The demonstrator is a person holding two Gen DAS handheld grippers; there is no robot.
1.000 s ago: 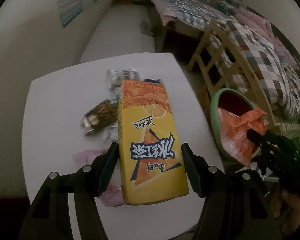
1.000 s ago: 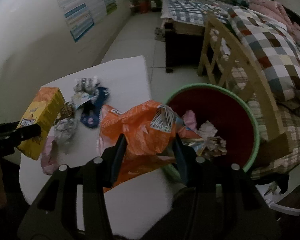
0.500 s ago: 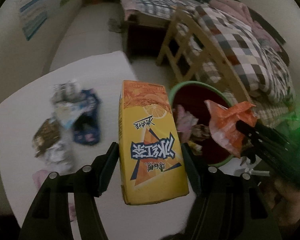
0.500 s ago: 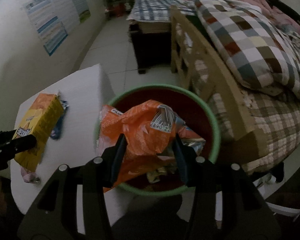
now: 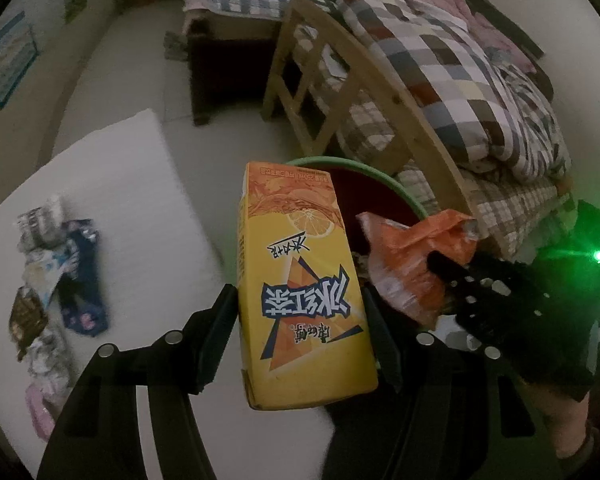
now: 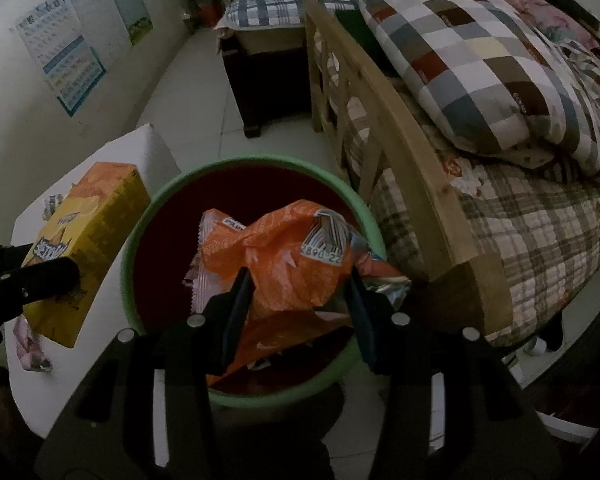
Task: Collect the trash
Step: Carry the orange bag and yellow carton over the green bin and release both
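Right wrist view, centre frame: an orange snack wrapper [image 6: 284,256] hangs clamped in the right gripper [image 6: 300,300], poised over the green-rimmed bin [image 6: 140,216] for dropping. At left, the left gripper [image 5: 300,316] grips a yellow drink carton [image 5: 300,280] near the rim, apparently next; more wrappers [image 5: 56,264] wait on the white table [image 5: 140,184].

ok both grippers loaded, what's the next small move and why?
Probably open the right gripper: its orange wrapper already hangs over the mouth of the green-rimmed bin, so it should drop in. The left gripper holds the yellow tea carton nearer the bin's edge.
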